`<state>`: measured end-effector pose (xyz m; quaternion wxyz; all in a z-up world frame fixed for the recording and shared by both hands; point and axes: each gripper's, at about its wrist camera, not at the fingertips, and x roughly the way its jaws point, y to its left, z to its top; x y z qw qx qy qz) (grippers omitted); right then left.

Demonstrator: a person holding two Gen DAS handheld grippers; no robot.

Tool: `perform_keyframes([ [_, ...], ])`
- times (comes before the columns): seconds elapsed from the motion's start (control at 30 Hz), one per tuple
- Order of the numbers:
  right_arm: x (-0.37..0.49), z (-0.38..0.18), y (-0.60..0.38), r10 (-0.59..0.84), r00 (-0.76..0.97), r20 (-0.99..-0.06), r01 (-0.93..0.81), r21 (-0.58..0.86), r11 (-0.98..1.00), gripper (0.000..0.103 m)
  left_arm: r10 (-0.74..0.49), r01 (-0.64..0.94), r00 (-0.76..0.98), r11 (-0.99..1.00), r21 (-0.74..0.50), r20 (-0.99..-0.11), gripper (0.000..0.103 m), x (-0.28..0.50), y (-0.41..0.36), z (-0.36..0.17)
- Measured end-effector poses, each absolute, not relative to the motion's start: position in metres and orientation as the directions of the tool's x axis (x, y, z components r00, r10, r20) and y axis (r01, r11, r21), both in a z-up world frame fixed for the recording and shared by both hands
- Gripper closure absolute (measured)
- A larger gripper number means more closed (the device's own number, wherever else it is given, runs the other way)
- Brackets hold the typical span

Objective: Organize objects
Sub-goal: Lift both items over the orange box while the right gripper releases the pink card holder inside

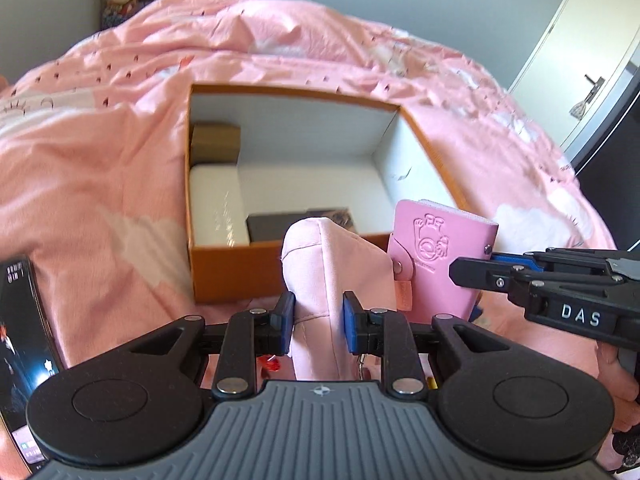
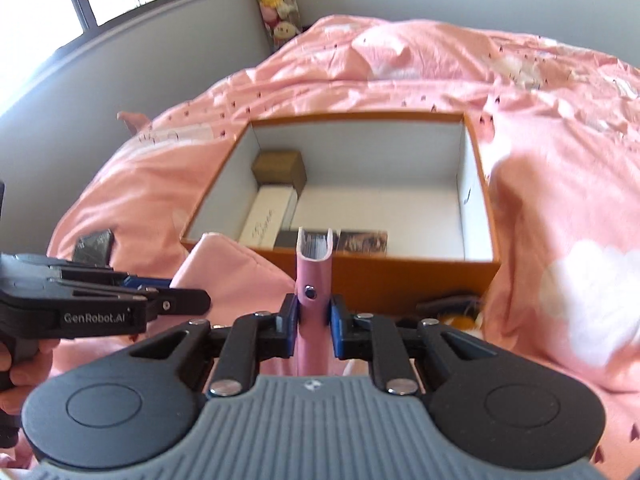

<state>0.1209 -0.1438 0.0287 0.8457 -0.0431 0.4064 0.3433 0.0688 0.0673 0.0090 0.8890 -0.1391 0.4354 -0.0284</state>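
Observation:
An orange box (image 1: pixel 240 270) (image 2: pixel 400 270) with white inner walls lies open on the pink bed. Inside it are a brown carton (image 1: pixel 216 140) (image 2: pixel 280 168), a white box (image 1: pixel 216 204) (image 2: pixel 266 216) and a dark flat box (image 1: pixel 276 226) (image 2: pixel 286 238). My left gripper (image 1: pixel 319 320) is shut on a pale pink fabric pouch (image 1: pixel 328 264) (image 2: pixel 228 264), held up before the box's near wall. My right gripper (image 2: pixel 314 326) (image 1: pixel 472 276) is shut on a pink card holder (image 2: pixel 314 280) (image 1: pixel 436 256) with an embossed figure and snap strap, just right of the pouch.
A phone with a lit screen (image 1: pixel 24 344) lies at the left on the pink duvet (image 1: pixel 100 168). A small dark object (image 2: pixel 96 244) rests on the bed left of the box. Dark and orange items (image 2: pixel 460 314) lie by the box's near right corner. A door (image 1: pixel 592 52) stands at the far right.

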Motion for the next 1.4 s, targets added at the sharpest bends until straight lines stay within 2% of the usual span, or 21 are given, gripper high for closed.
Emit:
perform_keyframes([
  [0.27, 0.147, 0.073, -0.148, 0.592, 0.502, -0.631, -0.628, 0.205, 0.751, 0.085, -0.167, -0.054, 0.71, 0.956, -0.288, -0.685, 0.075, 0.097, 0.072, 0.04],
  [0.47, 0.181, 0.08, -0.136, 0.594, 0.528, -0.607, -0.618, 0.206, 0.759, 0.085, -0.12, -0.095, 0.729, 0.957, -0.273, -0.674, 0.075, 0.132, 0.082, 0.039],
  [1.0, 0.297, 0.031, -0.07, 0.595, 0.395, -0.7, -0.602, 0.292, 0.743, 0.085, -0.041, -0.157, 0.683, 0.967, -0.201, -0.729, 0.075, 0.215, 0.134, 0.008],
  [1.4, 0.353, -0.036, -0.022, 0.624, 0.087, -0.776, -0.584, 0.468, 0.663, 0.085, 0.0, -0.215, 0.676, 0.956, -0.197, -0.737, 0.075, 0.232, 0.151, -0.002],
])
